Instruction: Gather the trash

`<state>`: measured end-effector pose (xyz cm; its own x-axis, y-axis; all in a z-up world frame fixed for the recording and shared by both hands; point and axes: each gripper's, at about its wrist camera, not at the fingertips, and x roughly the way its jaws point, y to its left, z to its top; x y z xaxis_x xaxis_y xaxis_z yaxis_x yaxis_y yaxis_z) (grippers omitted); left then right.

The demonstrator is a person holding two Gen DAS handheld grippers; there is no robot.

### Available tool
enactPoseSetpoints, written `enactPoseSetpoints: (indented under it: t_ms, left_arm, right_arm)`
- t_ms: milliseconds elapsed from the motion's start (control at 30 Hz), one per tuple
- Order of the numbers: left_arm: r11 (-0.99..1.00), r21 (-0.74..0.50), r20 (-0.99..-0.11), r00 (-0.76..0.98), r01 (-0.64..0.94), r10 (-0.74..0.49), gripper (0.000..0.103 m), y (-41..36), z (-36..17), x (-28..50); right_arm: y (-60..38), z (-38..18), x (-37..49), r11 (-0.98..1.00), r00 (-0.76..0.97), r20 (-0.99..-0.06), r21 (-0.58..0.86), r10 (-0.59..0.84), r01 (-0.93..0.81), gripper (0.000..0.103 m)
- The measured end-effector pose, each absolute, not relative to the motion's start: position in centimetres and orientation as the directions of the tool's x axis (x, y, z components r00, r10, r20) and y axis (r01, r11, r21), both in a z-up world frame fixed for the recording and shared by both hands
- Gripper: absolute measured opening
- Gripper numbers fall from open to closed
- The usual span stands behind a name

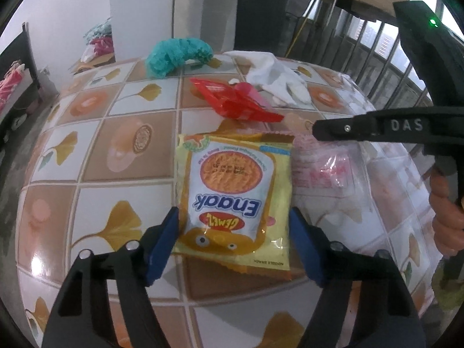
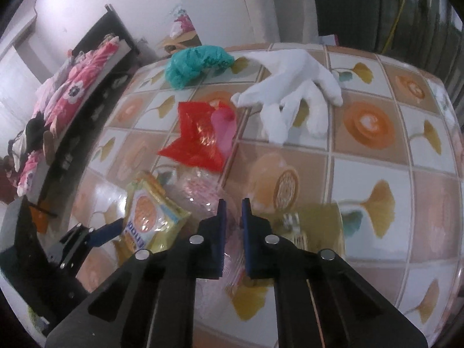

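Note:
A yellow Enaak noodle snack packet (image 1: 232, 191) lies flat on the tiled table (image 1: 116, 150). My left gripper (image 1: 233, 232) stands open around the packet's near end, one blue pad at each side edge. To the packet's right lies a clear plastic bag with pink print (image 1: 322, 168). My right gripper (image 2: 232, 203) is shut on a fold of that clear bag (image 2: 203, 194), with plastic showing in the narrow gap between its pads. In the left wrist view the right gripper (image 1: 316, 129) reaches in from the right. The packet (image 2: 153, 217) and a left fingertip (image 2: 110, 230) show in the right wrist view.
Farther back lie a red wrapper (image 1: 232, 101) (image 2: 197, 139), a white glove (image 1: 278, 81) (image 2: 290, 92) and a teal crumpled bag (image 1: 177, 52) (image 2: 194, 63). A hand (image 1: 446, 220) holds the right gripper. A bed with floral bedding (image 2: 81, 87) stands left of the table; a railing (image 1: 362, 43) is behind.

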<state>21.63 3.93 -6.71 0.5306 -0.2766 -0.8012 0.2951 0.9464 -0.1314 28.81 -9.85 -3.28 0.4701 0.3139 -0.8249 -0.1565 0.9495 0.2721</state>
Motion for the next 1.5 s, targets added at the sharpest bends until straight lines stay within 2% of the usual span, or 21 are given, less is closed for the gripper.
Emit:
enactPoseSetpoints:
  t_ms: [100, 400, 533, 633, 700, 900, 1033, 1167, 1267, 1367, 1500]
  left_arm:
    - [0.937, -0.146, -0.803, 0.516, 0.317, -0.299, 0.067, 4.0, -6.5, 20.9]
    - [0.884, -0.135, -0.817, 0.455, 0.447, -0.354, 0.066, 3.1, -5.2, 16.2]
    - [0.867, -0.16, -0.825, 0.418, 0.472, -0.38, 0.066, 3.2, -5.1, 13.6]
    - [0.866, -0.169, -0.83, 0.406, 0.471, -0.383, 0.068, 3.4, -5.1, 12.2]
    - [0.868, -0.164, -0.831, 0.408, 0.468, -0.377, 0.073, 3.4, -5.1, 11.6]
    - [0.874, -0.079, -0.828, 0.457, 0.479, -0.325, 0.087, 2.7, -4.8, 10.7]
    - [0.869, -0.016, -0.83, 0.478, 0.495, -0.288, 0.089, 1.8, -5.0, 10.4]
    - [0.851, 0.079, -0.837, 0.498, 0.52, -0.227, 0.089, 0.5, -6.0, 9.6]
    - [0.842, 0.114, -0.835, 0.51, 0.527, -0.206, 0.089, 0.2, -6.7, 9.1]
    - [0.847, 0.097, -0.832, 0.51, 0.523, -0.219, 0.089, 0.4, -6.8, 9.0]
    - [0.859, 0.025, -0.838, 0.479, 0.511, -0.261, 0.075, 0.9, -6.9, 9.3]
  right_arm:
    - [-10.5, -3.1, 27.0, 0.941, 0.47, -0.815, 0.307, 0.337, -0.142, 0.006]
    - [-13.2, -3.0, 20.1, 0.902, 0.482, -0.776, 0.424, 0.407, -0.079, 0.004]
    - [-15.3, -3.7, 16.8, 0.895, 0.504, -0.774, 0.445, 0.383, 0.002, 0.004]
    - [-17.4, -4.4, 14.9, 0.886, 0.522, -0.778, 0.455, 0.35, 0.084, 0.004]
    - [-18.9, -4.8, 13.6, 0.877, 0.533, -0.781, 0.461, 0.327, 0.137, 0.005]
    - [-21.5, -6.1, 11.6, 0.825, 0.558, -0.764, 0.516, 0.323, 0.23, 0.016]
    - [-21.4, -6.7, 11.1, 0.819, 0.55, -0.771, 0.518, 0.322, 0.247, 0.04]
    - [-21.2, -6.9, 10.6, 0.828, 0.549, -0.774, 0.508, 0.316, 0.239, 0.051]
    - [-21.1, -6.6, 10.1, 0.849, 0.551, -0.787, 0.469, 0.277, 0.244, 0.054]
    - [-21.0, -6.6, 9.7, 0.857, 0.549, -0.791, 0.458, 0.271, 0.236, 0.054]
    - [-20.5, -6.9, 9.4, 0.865, 0.545, -0.792, 0.452, 0.277, 0.217, 0.055]
